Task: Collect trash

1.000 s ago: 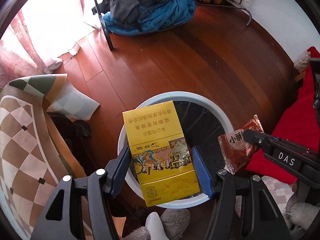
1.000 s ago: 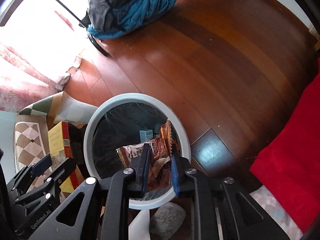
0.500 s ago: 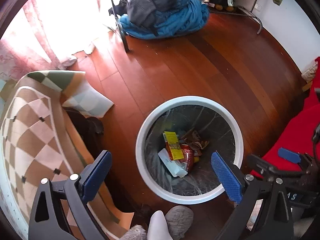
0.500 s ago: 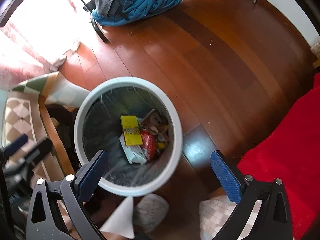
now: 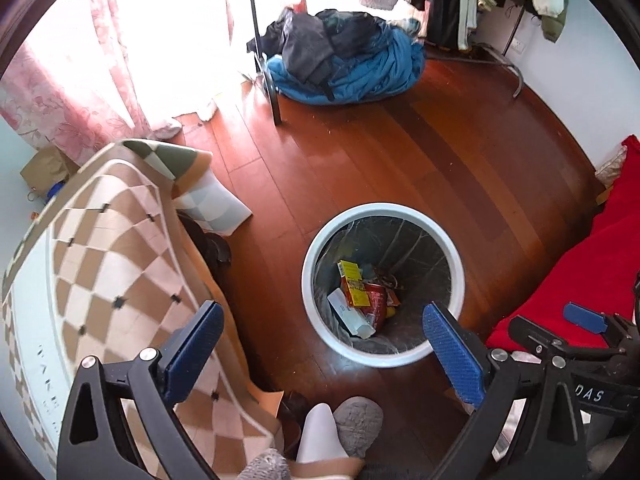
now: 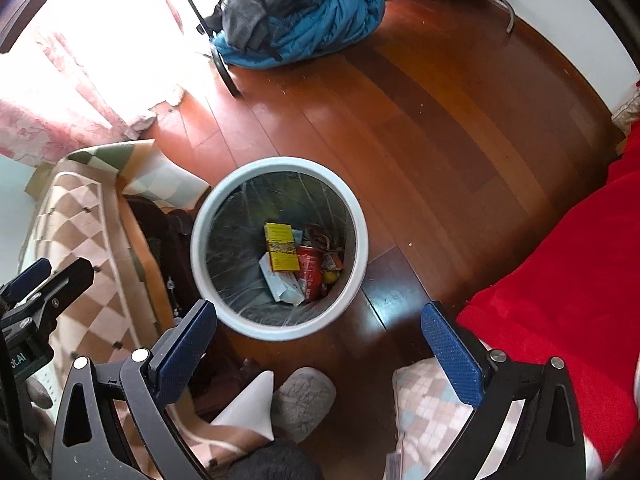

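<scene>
Place: lived-in home, likely a bedroom
Floor: reddish wood boards (image 5: pixel 400 152)
Window side: pink floral curtain (image 5: pixel 76 92) (strong daylight behind)
Clutter: heaped blue bedding (image 5: pixel 360 72), hanging clothes (image 5: pixel 460 0)
Furnishings: checked blanket (image 5: pixel 100 248), red cover (image 6: pixel 560 280)

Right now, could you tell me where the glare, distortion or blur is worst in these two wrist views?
Left wrist view: the window behind the pink curtain is blown out white, and fisheye bends the floorboards. Right wrist view: the same upper-left washout; the near-left rim of the trash bin looks slightly smeared. In both, the yellow box inside stays legible, and a pale sheen lies on the wooden floor.
</scene>
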Motion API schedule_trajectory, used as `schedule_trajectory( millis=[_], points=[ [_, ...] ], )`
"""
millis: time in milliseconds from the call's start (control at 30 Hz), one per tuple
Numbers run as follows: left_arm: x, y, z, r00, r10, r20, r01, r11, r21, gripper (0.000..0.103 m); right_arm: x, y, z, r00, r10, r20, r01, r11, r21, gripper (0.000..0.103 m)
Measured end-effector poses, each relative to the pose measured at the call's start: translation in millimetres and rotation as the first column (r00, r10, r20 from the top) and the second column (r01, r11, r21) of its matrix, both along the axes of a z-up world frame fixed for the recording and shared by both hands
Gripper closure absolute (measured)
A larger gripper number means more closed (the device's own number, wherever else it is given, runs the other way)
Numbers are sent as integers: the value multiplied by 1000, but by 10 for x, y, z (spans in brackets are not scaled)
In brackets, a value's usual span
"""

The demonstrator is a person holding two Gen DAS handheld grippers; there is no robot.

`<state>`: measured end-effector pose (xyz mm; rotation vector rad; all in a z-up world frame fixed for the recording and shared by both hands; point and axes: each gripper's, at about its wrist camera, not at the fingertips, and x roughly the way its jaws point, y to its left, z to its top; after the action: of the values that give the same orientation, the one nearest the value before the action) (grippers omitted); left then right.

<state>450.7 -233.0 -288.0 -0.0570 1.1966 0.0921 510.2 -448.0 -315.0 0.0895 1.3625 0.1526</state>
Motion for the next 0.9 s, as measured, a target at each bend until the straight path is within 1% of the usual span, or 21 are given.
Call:
schedule_trajectory(
  millis=[233, 500, 533, 633, 767, 900],
  points=[
    [-461, 1, 599, 999, -15, 50, 17, 999, -38, 1, -440, -13, 690, 998, 8, 58, -10, 999, 42, 0],
    [-1001, 56, 1423, 991, -38, 127, 51, 993, -105, 1, -1093, 8, 1719, 986, 55, 157, -73, 991, 111, 0],
    [-1076, 61, 1537, 990, -44, 133, 58, 993, -108, 1, -1143, 5, 1797, 985, 58, 164, -78, 990, 119, 0],
    [-1252, 80, 1770, 989, -64, 137, 82, 988, -130, 1, -1345, 21, 2129, 980, 77, 182, -107, 982, 159, 0],
    [-1390, 109, 1969, 989, -84, 123, 103, 983, -154, 1, -1518, 76, 2420, 977, 112, 181, -148, 969, 197, 0],
    [-1470, 177, 2131, 989, -87, 118, 107, 979, -173, 1, -1613, 101, 2642, 975, 138, 174, -175, 961, 216, 0]
  ],
)
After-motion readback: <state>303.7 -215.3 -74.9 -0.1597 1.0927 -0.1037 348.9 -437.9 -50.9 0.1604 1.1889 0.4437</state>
